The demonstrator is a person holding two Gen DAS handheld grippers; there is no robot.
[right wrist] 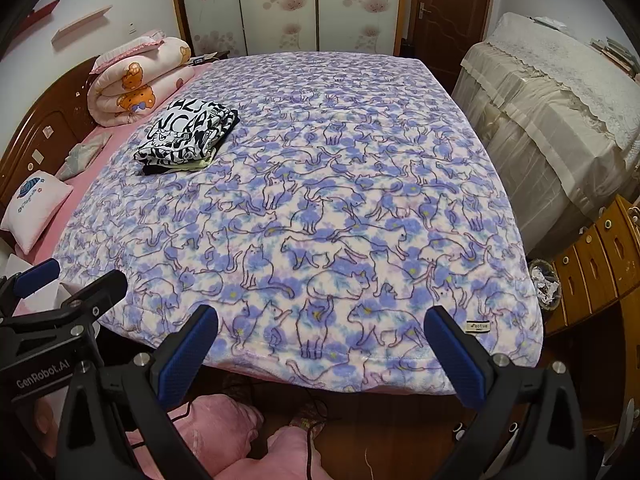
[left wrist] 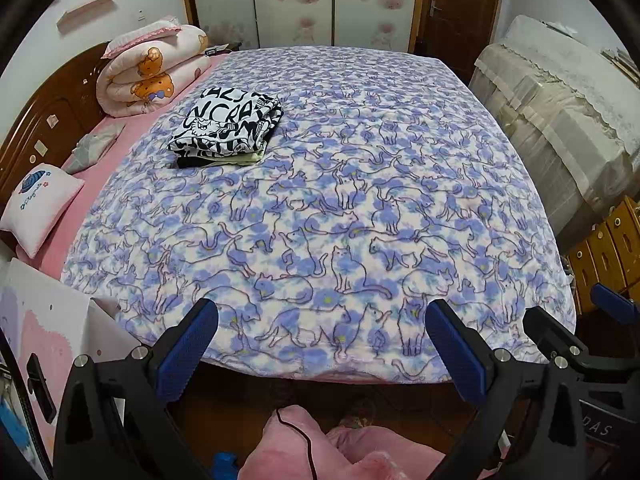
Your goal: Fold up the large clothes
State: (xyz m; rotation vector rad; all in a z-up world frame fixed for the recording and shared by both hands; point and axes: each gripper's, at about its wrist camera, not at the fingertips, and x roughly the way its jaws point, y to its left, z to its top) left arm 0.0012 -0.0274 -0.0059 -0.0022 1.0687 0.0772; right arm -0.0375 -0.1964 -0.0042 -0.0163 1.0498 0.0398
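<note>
A folded stack of clothes (left wrist: 226, 127) with a black-and-white lettered garment on top lies on the far left part of the bed; it also shows in the right wrist view (right wrist: 187, 135). The bed is covered by a blue cat-print blanket (left wrist: 340, 208), also in the right wrist view (right wrist: 320, 220). My left gripper (left wrist: 322, 320) is open and empty, held over the bed's near edge. My right gripper (right wrist: 320, 324) is open and empty beside it, also at the near edge. The right gripper shows at the right of the left wrist view (left wrist: 576, 316); the left gripper shows at the left of the right wrist view (right wrist: 72, 280).
A rolled pink bear-print quilt (left wrist: 154, 72) and a white pillow (left wrist: 38, 204) lie by the wooden headboard (left wrist: 44, 120). A cloth-covered cabinet (right wrist: 552, 120) and wooden drawers (right wrist: 600, 256) stand to the right. Pink clothing (left wrist: 320, 448) lies below the grippers.
</note>
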